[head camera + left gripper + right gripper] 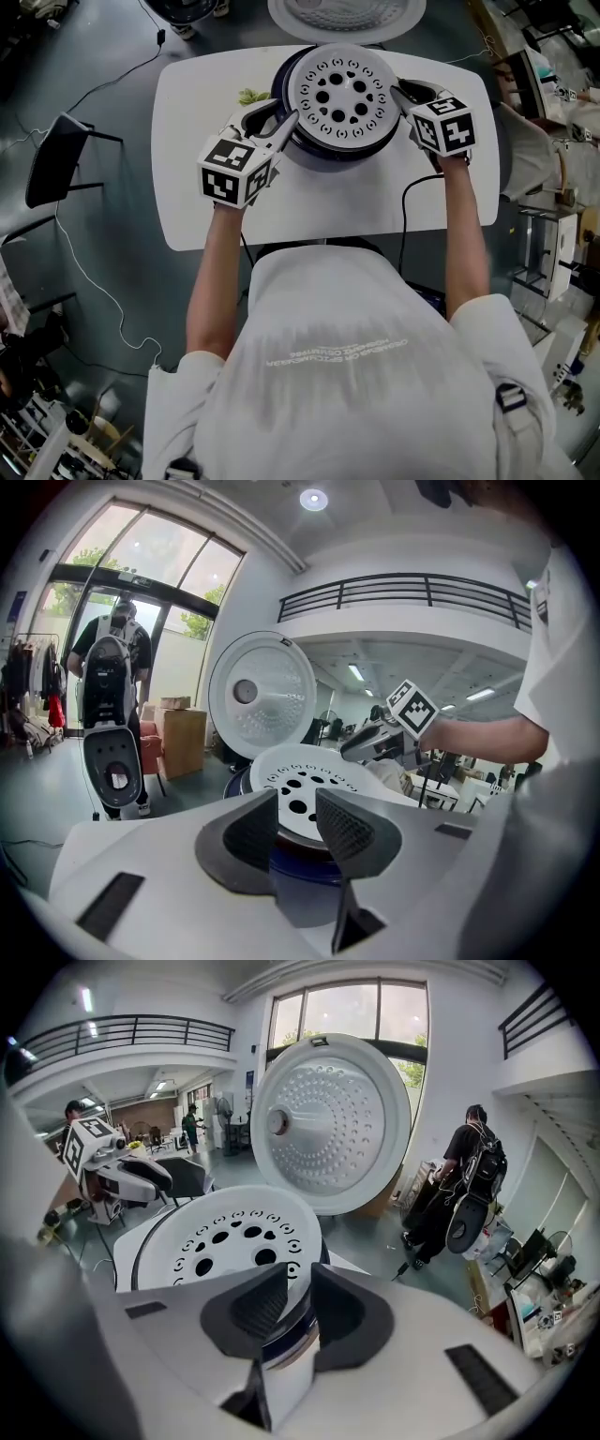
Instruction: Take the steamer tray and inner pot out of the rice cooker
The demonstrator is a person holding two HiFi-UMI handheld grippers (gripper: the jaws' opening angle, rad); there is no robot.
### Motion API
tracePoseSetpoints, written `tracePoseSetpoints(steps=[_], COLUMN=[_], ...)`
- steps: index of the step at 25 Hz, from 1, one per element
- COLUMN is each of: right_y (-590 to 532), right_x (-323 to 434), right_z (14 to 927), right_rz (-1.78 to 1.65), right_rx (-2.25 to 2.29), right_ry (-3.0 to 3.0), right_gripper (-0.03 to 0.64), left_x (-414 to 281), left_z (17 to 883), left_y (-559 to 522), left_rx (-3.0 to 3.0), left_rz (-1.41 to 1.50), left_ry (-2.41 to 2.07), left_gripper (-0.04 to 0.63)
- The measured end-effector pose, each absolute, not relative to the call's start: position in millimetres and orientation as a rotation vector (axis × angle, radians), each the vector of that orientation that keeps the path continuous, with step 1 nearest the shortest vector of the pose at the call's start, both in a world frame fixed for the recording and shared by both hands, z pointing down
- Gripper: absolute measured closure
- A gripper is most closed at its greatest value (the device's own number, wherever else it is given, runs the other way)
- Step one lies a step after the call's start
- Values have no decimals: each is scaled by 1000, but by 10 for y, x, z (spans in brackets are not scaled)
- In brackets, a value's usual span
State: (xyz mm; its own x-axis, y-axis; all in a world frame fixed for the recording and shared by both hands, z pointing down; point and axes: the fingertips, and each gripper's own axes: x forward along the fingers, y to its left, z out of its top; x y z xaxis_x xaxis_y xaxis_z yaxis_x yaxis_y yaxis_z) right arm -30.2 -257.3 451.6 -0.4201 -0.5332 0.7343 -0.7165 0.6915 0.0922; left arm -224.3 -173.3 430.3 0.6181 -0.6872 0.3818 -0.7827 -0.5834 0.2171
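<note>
On the white table (187, 94), toward its 12 o'clock edge in the head view, stands the rice cooker (328, 156). Its lid (347, 14) is swung open at the cooker's 12 o'clock. The steamer tray (342, 89), white and perforated, sits in the cooker's mouth and covers it. The inner pot cannot be made out beneath it.

Right gripper (401, 94): at the tray's 3 o'clock. Its own view shows the jaws drawn close with the tray's rim (216, 1232) passing between the pads, so the gripper (298, 1302) is clenched on that rim.

Left gripper (281, 127): at the tray's 8 o'clock, tips at the tray's edge. Its own view shows the jaws standing apart, with the tray (300, 775) visible through the gap and neither pad pressing on it. This gripper (298, 827) is released.

A small green item (251, 96) lies on the table at the cooker's 9 o'clock; it cannot be identified.
</note>
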Motion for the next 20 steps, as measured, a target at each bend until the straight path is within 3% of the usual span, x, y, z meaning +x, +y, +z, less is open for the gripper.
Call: tracePoseSetpoints(steps=[9,10,20], right_y=[-2411,-2424,-2362], right_x=[-308,-283,-200], right_z=[4480,4472,4723], right_rz=[313,309,440], right_rx=[954,961,991], right_ry=[-2160,-2162,-2157], right_gripper=[529,592,581], left_x=[-2116,-2076,-2016], left_z=[4293,4308,4387], left_y=[-1788,-1797,-1755], left_rx=[2511,2512,2516], left_rz=[380,386,404], left_ry=[-1134,-1128,-1098], left_gripper=[457,457,457])
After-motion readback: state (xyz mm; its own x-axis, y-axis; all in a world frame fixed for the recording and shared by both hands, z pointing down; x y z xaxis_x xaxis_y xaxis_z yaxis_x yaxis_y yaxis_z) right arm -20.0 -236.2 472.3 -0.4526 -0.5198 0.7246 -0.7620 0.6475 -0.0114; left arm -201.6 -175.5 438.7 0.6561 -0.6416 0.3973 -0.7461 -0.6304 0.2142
